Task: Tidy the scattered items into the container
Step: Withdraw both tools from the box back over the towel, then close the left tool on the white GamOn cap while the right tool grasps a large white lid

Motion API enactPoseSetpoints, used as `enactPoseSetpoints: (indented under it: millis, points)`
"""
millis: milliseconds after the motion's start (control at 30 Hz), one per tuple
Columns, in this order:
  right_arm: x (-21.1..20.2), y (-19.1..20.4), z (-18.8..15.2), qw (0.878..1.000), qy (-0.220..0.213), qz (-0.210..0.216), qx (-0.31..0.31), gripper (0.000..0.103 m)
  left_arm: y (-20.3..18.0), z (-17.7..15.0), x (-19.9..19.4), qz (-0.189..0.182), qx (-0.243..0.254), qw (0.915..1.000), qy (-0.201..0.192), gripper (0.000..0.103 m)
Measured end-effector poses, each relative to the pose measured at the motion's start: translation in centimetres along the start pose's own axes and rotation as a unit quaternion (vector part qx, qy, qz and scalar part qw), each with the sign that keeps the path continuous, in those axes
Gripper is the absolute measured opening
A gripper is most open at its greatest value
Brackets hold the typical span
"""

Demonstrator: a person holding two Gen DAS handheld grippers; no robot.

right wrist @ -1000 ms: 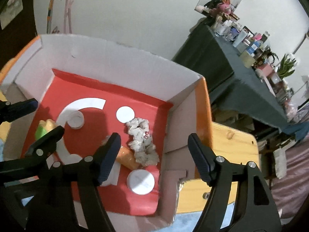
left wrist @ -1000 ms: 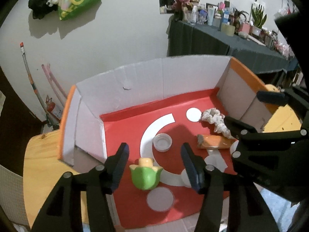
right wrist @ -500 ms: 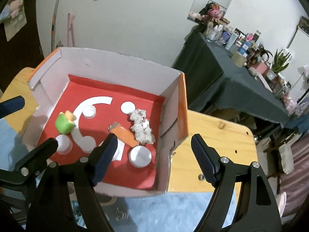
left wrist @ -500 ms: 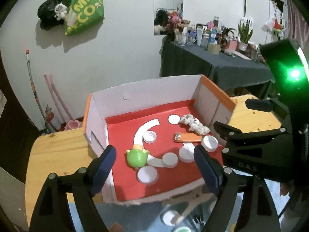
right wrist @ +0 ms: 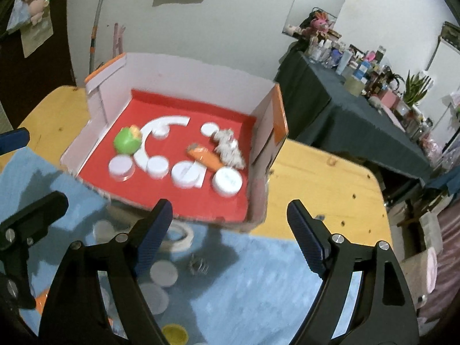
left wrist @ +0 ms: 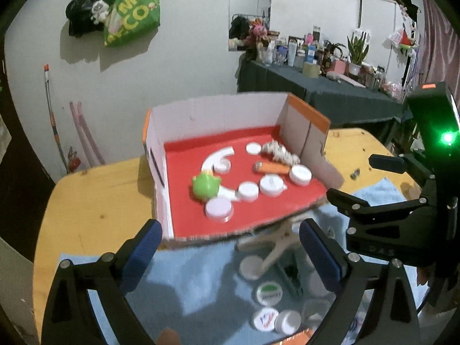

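Observation:
A cardboard box point(left wrist: 218, 112) with a red floor stands on the wooden table; it also shows in the right wrist view point(right wrist: 184, 66). Inside lie a green toy point(left wrist: 204, 185), an orange lighter point(left wrist: 271, 167), a white crumpled scrunchie point(left wrist: 280, 152) and several white lids point(left wrist: 271, 184). My left gripper point(left wrist: 228, 247) is open and empty, in front of the box's low front edge. My right gripper point(right wrist: 230, 227) is open and empty, also in front of the box. On the blue cloth point(right wrist: 258, 284) lie more lids point(left wrist: 268, 293), a wooden clothespin point(left wrist: 276, 244), a tape ring point(right wrist: 178, 237) and a yellow cap point(right wrist: 174, 334).
The round wooden table point(right wrist: 322, 184) extends right of the box. A dark-clothed side table point(left wrist: 330, 92) crowded with bottles stands behind. A green bag point(left wrist: 132, 8) hangs on the wall. The right gripper's body point(left wrist: 402, 201) shows at the right of the left wrist view.
Both grippers have pulled back and up from over the box to in front of it. The green toy stays in the box. The cloth with scattered items has come into view.

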State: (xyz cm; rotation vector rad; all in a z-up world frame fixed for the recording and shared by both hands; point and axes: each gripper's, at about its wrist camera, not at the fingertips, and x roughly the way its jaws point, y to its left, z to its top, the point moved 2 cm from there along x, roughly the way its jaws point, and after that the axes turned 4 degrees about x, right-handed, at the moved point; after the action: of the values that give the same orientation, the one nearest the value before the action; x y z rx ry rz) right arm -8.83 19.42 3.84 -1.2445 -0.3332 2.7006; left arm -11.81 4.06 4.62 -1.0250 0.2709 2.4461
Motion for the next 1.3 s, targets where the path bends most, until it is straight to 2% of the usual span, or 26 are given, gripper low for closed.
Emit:
enactPoseSetpoints:
  millis: [267,500,733,967,1300]
  points:
    - [1.2,0.4,-3.5,1.0,0.029,0.011,-0.001,0.082,-0.3,-4.1,1.3,-0.022,0.019,0.9987,0.042,0.098]
    - [1.6,1.4,-5.4,0.999,0.044,0.028,-0.01,0.082,-0.6,-6.8,1.8,-0.015,0.05,0.9966,0.065,0.098]
    - [1.6,2.6,-6.5,0.998,0.051,0.032,-0.029,0.082,-0.4,-8.5,2.3,-0.019,0.06,0.9946,0.082,0.097]
    - [1.6,2.6,-6.7,0.998,0.054,0.035,-0.024,0.082,-1.4,-9.9,2.8,-0.015,0.099,0.99,0.099,0.097]
    - [2.2,2.8,-7.1,0.997,0.061,0.041,-0.028,0.082,-2.3,-9.9,4.3,-0.025,0.114,0.9871,0.11,0.097]
